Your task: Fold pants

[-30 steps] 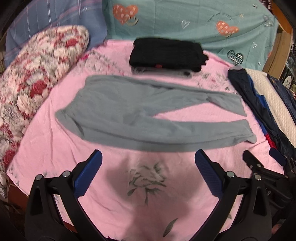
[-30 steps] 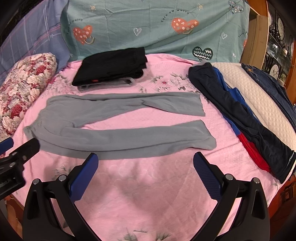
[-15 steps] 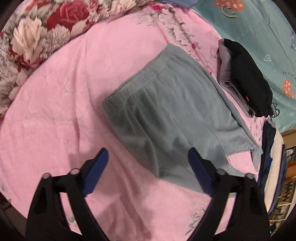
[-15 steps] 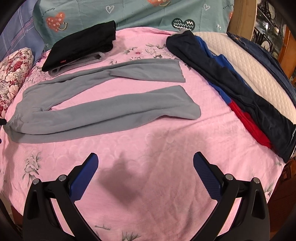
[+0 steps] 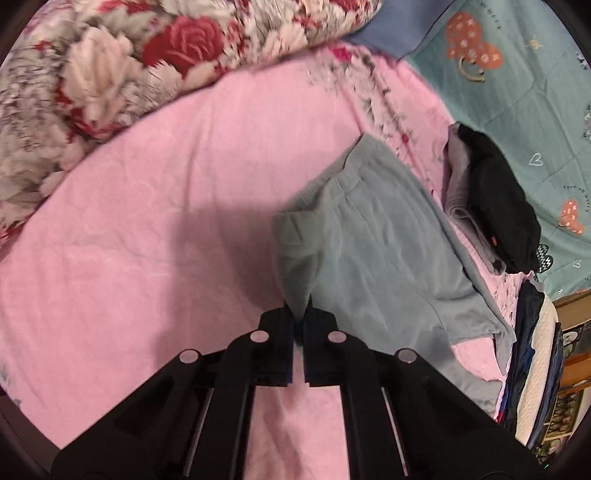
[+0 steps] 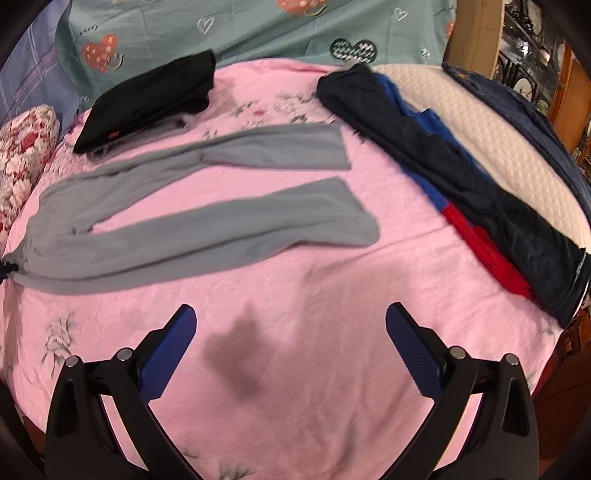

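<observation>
Grey pants (image 6: 192, 225) lie flat on the pink bedspread (image 6: 295, 295), with the waist at the left and both legs running right. In the left wrist view my left gripper (image 5: 299, 314) is closing tight on the near corner of the waist of the pants (image 5: 369, 251). The cloth is pinched between the pads and pulled into a small peak. My right gripper (image 6: 290, 332) hangs open over bare bedspread, short of the nearer leg's cuff (image 6: 354, 229), with nothing between its fingers.
A folded black and grey stack (image 6: 147, 99) sits behind the pants. Dark blue and red clothes (image 6: 461, 177) lie along the right on a white quilted pad (image 6: 498, 147). A floral pillow (image 5: 129, 66) lies at the left, with teal heart-print bedding (image 6: 258, 26) behind.
My left gripper swung left to the waist end, dropped and went from wide open to shut on the waist corner. My right gripper moved slightly forward and stayed open.
</observation>
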### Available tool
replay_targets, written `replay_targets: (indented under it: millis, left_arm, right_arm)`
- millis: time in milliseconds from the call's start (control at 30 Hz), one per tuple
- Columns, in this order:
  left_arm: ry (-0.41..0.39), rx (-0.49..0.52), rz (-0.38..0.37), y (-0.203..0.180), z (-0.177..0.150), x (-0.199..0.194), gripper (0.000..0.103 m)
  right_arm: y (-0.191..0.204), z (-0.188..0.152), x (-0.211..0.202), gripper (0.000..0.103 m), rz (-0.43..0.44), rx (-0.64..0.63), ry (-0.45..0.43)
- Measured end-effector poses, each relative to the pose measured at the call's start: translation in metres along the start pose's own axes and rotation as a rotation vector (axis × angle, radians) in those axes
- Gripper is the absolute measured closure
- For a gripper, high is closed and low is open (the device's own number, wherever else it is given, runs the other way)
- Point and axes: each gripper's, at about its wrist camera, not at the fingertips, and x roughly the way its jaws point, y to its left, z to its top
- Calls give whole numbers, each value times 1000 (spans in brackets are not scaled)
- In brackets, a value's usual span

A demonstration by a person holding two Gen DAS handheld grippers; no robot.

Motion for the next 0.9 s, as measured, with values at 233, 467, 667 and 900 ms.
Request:
replay_targets:
  millis: [233, 467, 667, 900]
  left_arm:
    - [3, 15, 36, 7, -4, 7, 100]
    - [33, 22, 53, 5, -4, 18, 100]
    - [49, 19, 56, 5, -5, 21, 100]
    - [74, 10, 85, 6, -6, 31, 100]
  right_arm:
    - [-74, 58, 21, 1, 17, 59, 36]
    - [-98, 65, 62, 13, 185, 102, 183]
    - [-91, 69, 99, 31, 174, 53, 243]
    - [-84, 62, 116, 100, 203, -4, 289]
